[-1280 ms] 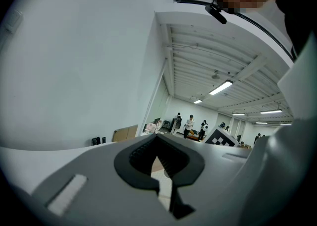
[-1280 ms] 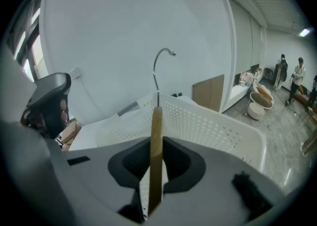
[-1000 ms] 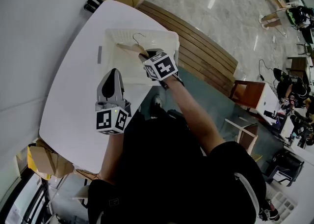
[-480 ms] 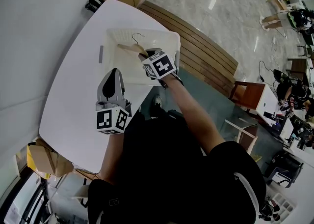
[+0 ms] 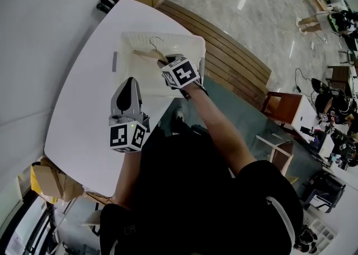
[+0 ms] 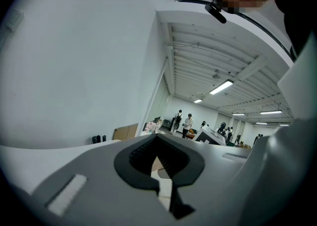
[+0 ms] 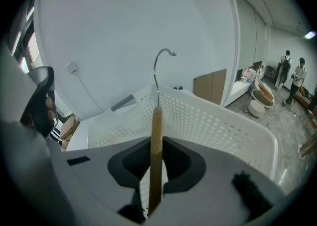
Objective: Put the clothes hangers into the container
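far left we had the white table (image 5: 78, 108), with a small grey strip (image 5: 114, 62) lying flat on it just left of the container (image 5: 193, 43). next over, the left gripper (image 5: 130, 83) was above the tabletop by the container's near-left corner, pointing about level toward the far wall; we couldn't tell whether it touched the table. its jaws were together with nothing between them, only a sliver of background showing through the slit in the left gripper view. the container was a white perforated basket on the far right part of the table, its right side close to the table edge. the hanger (image 7: 156, 121) was wooden with a metal hook (image 7: 159, 66); in the head view we saw it inside the container's outline, its wooden body running leftward from the right gripper (image 7: 154, 143), hook toward the far wall. we couldn't tell if it rested on the container's floor. the right gripper was tilted down into the container from its near right side, jaws clamped on the wooden body, which stood edge-on between them. in the right gripper view the hook rose above the container's far wall. right of the table we saw a slatted wooden bench (image 5: 224, 52), then pale stone floor (image 5: 268, 8)
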### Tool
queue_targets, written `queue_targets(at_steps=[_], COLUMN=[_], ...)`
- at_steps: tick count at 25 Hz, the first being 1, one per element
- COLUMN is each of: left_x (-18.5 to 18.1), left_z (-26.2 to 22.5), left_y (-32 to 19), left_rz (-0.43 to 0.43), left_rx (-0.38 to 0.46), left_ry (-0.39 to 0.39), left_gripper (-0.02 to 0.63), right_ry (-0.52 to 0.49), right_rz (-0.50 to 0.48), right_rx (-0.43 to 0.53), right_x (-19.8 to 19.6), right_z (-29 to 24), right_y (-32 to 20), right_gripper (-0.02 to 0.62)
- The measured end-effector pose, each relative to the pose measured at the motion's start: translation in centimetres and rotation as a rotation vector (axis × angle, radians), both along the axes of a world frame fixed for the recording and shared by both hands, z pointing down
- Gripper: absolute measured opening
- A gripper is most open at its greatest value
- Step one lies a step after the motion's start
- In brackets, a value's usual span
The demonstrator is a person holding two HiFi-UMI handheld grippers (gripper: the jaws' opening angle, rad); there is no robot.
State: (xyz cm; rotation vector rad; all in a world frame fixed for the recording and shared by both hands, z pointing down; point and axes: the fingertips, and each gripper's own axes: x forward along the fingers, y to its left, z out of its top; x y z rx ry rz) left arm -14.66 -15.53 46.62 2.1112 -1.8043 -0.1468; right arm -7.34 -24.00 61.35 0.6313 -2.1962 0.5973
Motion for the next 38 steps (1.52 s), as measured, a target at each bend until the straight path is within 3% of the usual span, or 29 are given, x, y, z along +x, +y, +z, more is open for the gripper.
queue_targets(at_steps=[14,38], left_x=[-0.1,0.3], left_z=[0.4,0.6], left_y=[-0.2,-0.6], left_rz=[0.000,0.005], left_rx=[-0.011,-0.023], left_ry=[0.005,0.001], left_gripper=[0.002,0.002], right_ry=[-0.017,-0.008], right_rz=[-0.015,0.068], right_rx=[-0.015,-0.052], right_x=[-0.7,1.2], right_z=[0.6,1.5], right_y=[-0.5,-2.8], right_gripper=[0.061,0.071])
